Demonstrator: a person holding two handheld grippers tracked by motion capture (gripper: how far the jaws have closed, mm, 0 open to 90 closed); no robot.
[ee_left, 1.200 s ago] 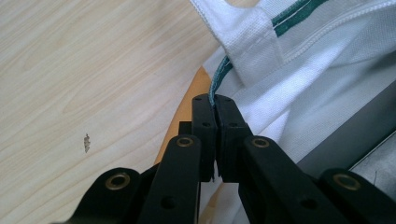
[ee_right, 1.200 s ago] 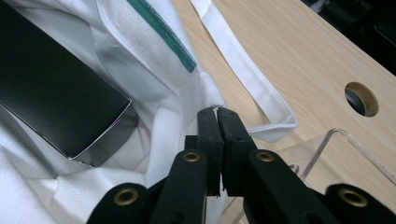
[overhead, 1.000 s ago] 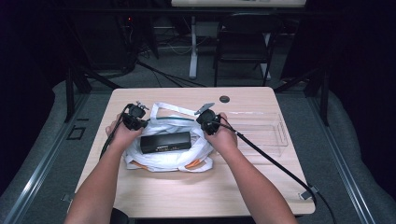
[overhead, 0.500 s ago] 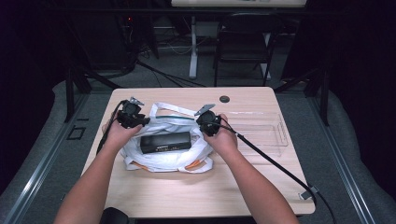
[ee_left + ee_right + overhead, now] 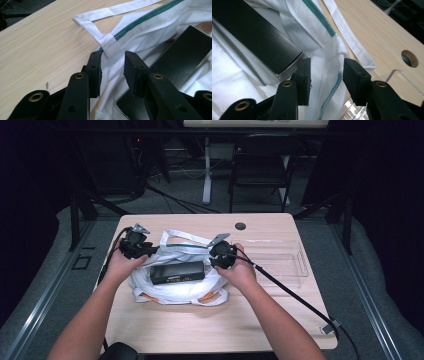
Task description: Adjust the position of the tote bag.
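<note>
A white cloth bag with a green stripe lies in the middle of the table, and a flat black box rests in its open mouth. My left gripper is at the bag's left rim. In the left gripper view its jaws have just been opening; the bag's rim stands between them untouched, with the box to the right. My right gripper is at the right rim. Its jaws have just been opening too, with loose bag fabric between them and the box beside them.
A clear plastic tray sits right of the bag, close to my right hand. A round cable hole is in the table behind it. The right gripper's cable trails to the front right. A chair stands beyond the table.
My left gripper has shifted a little to the left at the bag's rim. The right hand, the bag and the box have kept their places.
</note>
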